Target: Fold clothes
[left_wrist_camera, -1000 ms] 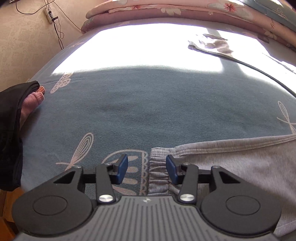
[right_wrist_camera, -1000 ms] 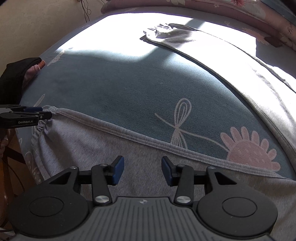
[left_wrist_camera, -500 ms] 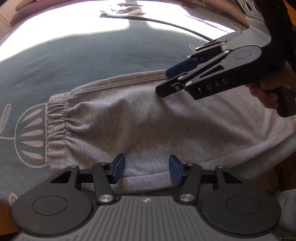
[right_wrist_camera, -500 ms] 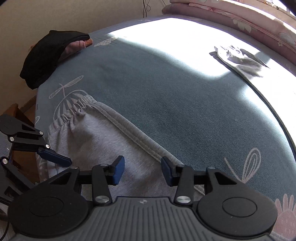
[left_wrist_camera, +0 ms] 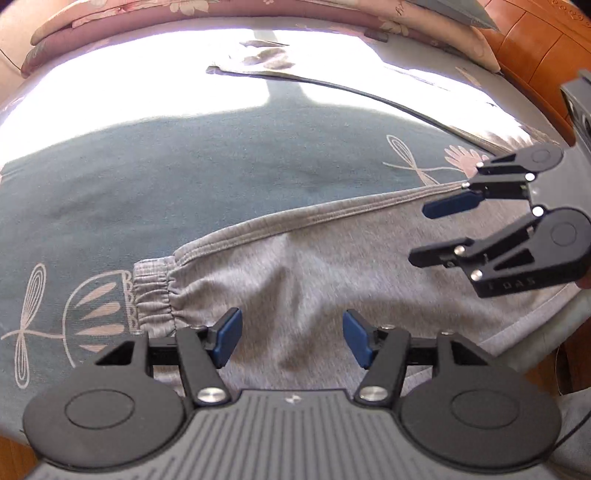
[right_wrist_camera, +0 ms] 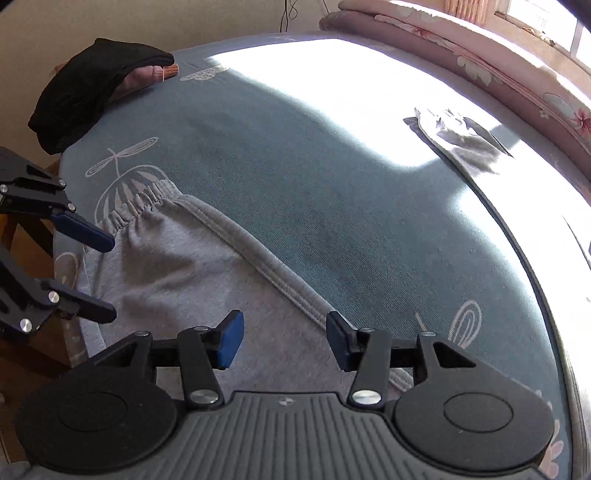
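Blue-grey bedsheet (right_wrist_camera: 332, 206) with pale plant and flower prints, part in bright sunlight. Folded pink floral quilt (left_wrist_camera: 207, 14) along the far edge. Orange-brown headboard (left_wrist_camera: 535, 40) at one corner. Beige wall (right_wrist_camera: 147, 22) with hanging cables.

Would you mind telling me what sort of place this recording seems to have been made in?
Most likely a bedroom at home. The grey sweatpants lie on a bed with a blue patterned sheet, folded floral quilts are stacked along its far edge, and sunlight falls across the sheet.
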The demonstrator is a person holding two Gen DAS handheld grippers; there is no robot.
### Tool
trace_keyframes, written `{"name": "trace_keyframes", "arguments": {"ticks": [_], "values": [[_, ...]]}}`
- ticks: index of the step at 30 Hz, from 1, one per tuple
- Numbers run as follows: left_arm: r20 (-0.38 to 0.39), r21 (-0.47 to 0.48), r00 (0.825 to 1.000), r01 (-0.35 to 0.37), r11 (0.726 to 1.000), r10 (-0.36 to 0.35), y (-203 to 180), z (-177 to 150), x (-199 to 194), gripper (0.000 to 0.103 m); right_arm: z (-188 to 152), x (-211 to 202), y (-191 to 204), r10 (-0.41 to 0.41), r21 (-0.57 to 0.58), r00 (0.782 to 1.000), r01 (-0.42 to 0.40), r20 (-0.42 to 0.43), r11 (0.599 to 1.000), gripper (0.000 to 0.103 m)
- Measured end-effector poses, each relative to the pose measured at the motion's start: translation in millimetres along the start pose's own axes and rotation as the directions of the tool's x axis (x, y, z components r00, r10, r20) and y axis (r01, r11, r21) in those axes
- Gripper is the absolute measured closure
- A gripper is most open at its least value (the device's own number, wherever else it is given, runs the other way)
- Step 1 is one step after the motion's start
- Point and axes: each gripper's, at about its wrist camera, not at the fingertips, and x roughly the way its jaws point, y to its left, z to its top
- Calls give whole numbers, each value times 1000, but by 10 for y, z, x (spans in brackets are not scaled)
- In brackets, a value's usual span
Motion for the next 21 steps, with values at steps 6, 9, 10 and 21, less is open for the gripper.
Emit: {"name": "trace_keyframes", "arguments": {"ticks": [6, 9, 10, 21], "values": [[-19, 43, 997, -70, 997, 71, -137, -42, 327, 42, -770, -245, -138, -221, 251, 968, 245, -122, 936, 40], [-23, 70, 988, -153, 986, 155, -155, -111, 334, 37, -923, -209, -175, -200, 362, 970, 238, -141, 901, 34], [-42, 70, 979, -194, 978, 198, -139, -111, 310, 33, -917, -190, -144, -173, 370, 978, 205, -120, 906, 31], [-5, 166, 993, -116, 979, 118, -763, 441, 148, 34, -1055, -731, -505, -147, 468, 989, 119, 24, 876, 25]]}}
